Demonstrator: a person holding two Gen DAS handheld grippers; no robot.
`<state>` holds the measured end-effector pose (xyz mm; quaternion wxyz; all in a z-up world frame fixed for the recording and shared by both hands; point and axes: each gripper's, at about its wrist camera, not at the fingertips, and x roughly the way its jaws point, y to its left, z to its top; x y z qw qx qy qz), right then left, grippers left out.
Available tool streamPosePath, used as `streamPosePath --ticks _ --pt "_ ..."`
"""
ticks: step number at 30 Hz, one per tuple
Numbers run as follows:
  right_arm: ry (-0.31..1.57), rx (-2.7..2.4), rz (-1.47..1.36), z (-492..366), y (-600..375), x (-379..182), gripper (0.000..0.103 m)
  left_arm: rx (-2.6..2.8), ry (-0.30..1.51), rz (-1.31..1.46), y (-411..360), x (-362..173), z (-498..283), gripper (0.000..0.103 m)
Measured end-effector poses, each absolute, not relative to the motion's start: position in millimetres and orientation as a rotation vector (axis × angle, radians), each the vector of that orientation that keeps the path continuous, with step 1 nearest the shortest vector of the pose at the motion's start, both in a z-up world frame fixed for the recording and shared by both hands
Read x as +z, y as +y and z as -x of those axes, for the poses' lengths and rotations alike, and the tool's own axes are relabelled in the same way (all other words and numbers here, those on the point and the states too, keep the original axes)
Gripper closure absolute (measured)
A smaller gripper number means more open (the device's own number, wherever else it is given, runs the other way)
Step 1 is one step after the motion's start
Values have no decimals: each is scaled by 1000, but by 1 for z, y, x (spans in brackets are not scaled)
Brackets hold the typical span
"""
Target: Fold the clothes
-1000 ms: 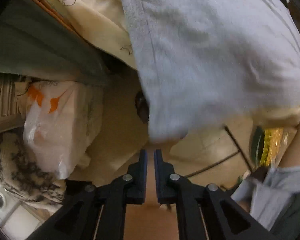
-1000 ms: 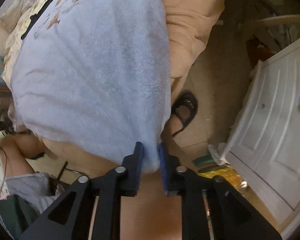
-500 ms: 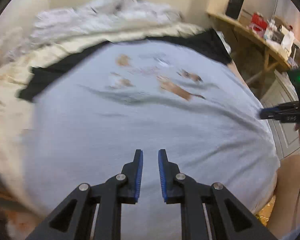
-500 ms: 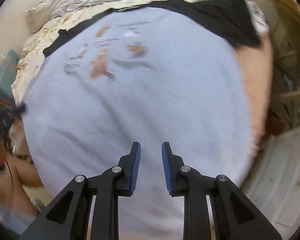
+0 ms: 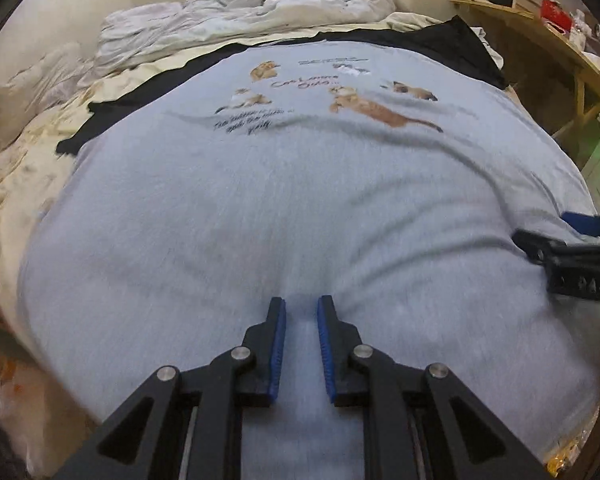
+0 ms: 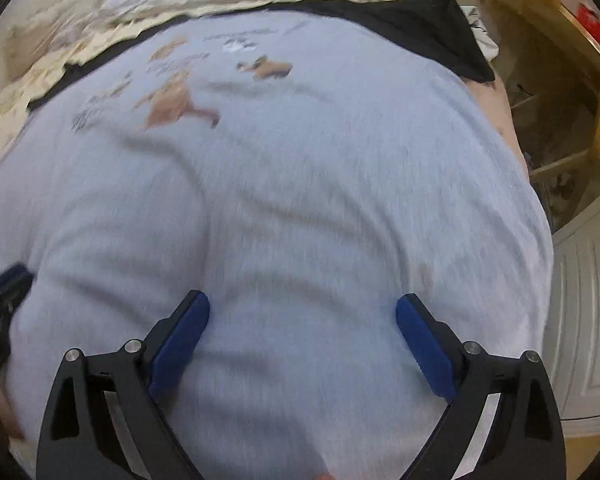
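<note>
A light grey T-shirt (image 5: 284, 184) printed with cats and text lies spread flat on the bed, its print at the far end. My left gripper (image 5: 301, 304) hovers over the near hem with its jaws only slightly apart. Creases run toward its tips, and cloth shows in the gap, but the pads do not press it. My right gripper (image 6: 302, 304) stands over the same shirt (image 6: 300, 184) further right. Its jaws are opening wide, with the cloth beneath them and nothing gripped. Each gripper shows at the edge of the other's view.
A black garment (image 5: 440, 40) lies under the shirt's far end on a cream sheet (image 5: 24, 152). Crumpled white bedding (image 5: 240, 12) is piled behind it. A wooden shelf (image 5: 540, 28) and a white door (image 6: 580, 280) stand to the right of the bed.
A second ago both grippers pinched the shirt's hem as it hung over the bed's edge. Both have since swung up over the bed, the shirt lies flat, and the right jaws have spread wide.
</note>
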<state>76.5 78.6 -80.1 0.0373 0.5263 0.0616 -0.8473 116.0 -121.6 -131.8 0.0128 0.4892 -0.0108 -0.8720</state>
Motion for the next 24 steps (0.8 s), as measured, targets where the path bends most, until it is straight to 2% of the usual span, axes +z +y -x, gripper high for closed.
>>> streamPosePath --ticks 3,8,10,12,13,15,18,24 --pt "177 -2565 -1626 -101 85 -82 7 -2715 -22 -1550 -126 -129 -131 86" --pt "120 -2486 -1701 -124 91 -76 7 -2734 -158 -1643 -128 -119 -148 86" --pt "66 -2437 -1728 -120 94 -64 7 -2827 -34 -1603 -140 -100 -144 86" --pt "-9 -2482 -1604 -109 96 -39 6 -2927 131 -1515 -154 -78 -134 82" --pt "-7 -2507 -1545 -96 91 -27 6 -2949 185 -1463 -159 -69 -122 78" --pt "-2 -2546 -1437 -70 81 -7 6 -2976 241 -1408 -162 -62 -89 78" --pt "24 -2512 -1402 -19 64 -8 6 -2970 194 -1385 -154 -72 -42 78" --pt "164 -2371 -1487 42 22 -70 6 -2853 266 -1701 -138 -128 17 78"
